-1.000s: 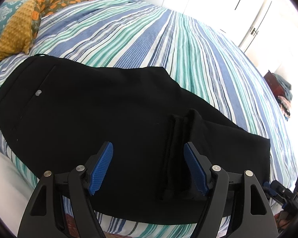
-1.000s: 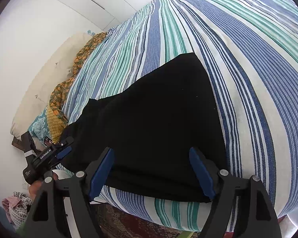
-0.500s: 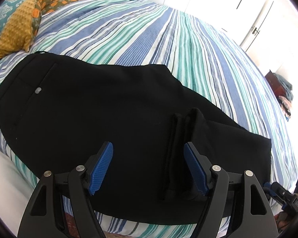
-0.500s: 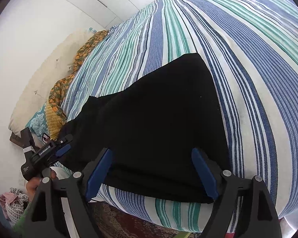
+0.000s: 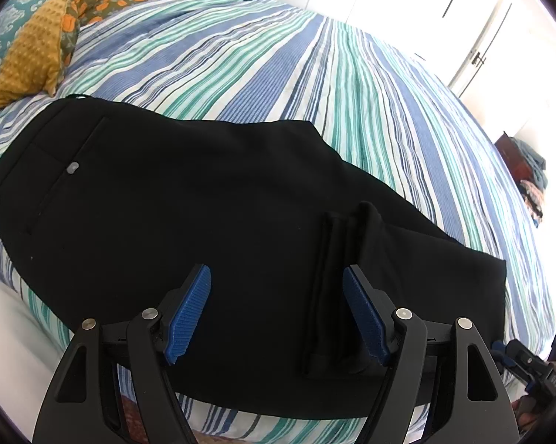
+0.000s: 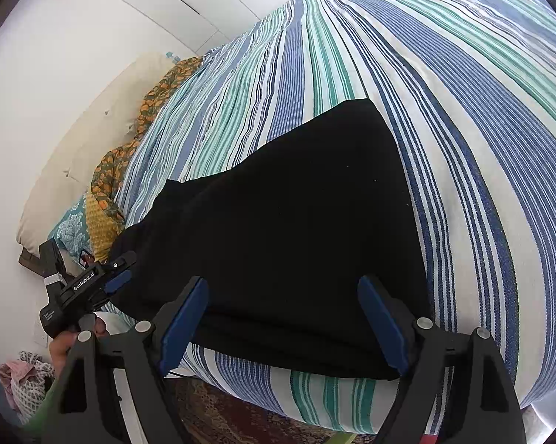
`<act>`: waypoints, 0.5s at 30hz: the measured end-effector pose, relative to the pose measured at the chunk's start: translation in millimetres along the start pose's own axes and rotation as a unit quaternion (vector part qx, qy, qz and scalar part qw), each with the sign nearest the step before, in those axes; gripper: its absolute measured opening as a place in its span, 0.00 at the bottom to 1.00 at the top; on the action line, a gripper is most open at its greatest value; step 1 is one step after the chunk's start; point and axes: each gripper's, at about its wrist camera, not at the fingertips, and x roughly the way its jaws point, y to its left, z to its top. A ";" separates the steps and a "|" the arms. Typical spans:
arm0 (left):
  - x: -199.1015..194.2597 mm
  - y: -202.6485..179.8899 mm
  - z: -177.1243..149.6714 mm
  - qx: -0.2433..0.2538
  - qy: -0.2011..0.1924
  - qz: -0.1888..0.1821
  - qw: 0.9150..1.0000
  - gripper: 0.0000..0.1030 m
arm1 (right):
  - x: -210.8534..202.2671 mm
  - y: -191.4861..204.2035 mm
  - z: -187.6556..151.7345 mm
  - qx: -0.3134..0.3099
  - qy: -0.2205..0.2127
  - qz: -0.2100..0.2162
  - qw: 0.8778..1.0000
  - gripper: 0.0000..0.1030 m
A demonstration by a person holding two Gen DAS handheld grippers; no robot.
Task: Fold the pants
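Note:
Black pants (image 5: pixel 189 214) lie flat along the near edge of a striped bed (image 5: pixel 278 66), waistband and a back pocket with a grey button (image 5: pixel 72 167) at the left. The leg ends are folded back on top, their hems (image 5: pixel 337 281) showing as a ridge. My left gripper (image 5: pixel 277 309) is open and empty just above the pants, hems next to its right finger. In the right wrist view the pants (image 6: pixel 300 229) fill the middle. My right gripper (image 6: pixel 283 327) is open and empty over their near edge. The left gripper (image 6: pixel 89 288) shows there at the left.
Orange patterned and yellow knit cloths (image 5: pixel 37 48) and a teal pillow lie at the head of the bed. White wardrobe doors (image 5: pixel 444 7) stand behind. A pile of clothes (image 5: pixel 529 181) sits at the far right. A patterned rug (image 6: pixel 233 418) lies below the bed edge.
Both grippers have drawn back slightly from the pants, staying open. The pants have not moved.

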 end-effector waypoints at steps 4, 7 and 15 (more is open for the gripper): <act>0.1 -0.3 -0.2 0.000 0.000 0.000 1.000 0.74 | 0.0 0.2 0.0 0.000 0.000 0.000 1.000 0.81; -0.1 0.0 0.0 -0.002 0.000 -0.001 1.000 0.74 | 0.0 0.3 -0.2 -0.001 0.000 0.000 1.000 0.82; -1.6 3.7 1.7 -0.009 -0.001 -0.001 1.000 0.74 | 1.0 2.4 -0.9 -0.010 0.001 -0.004 1.000 0.84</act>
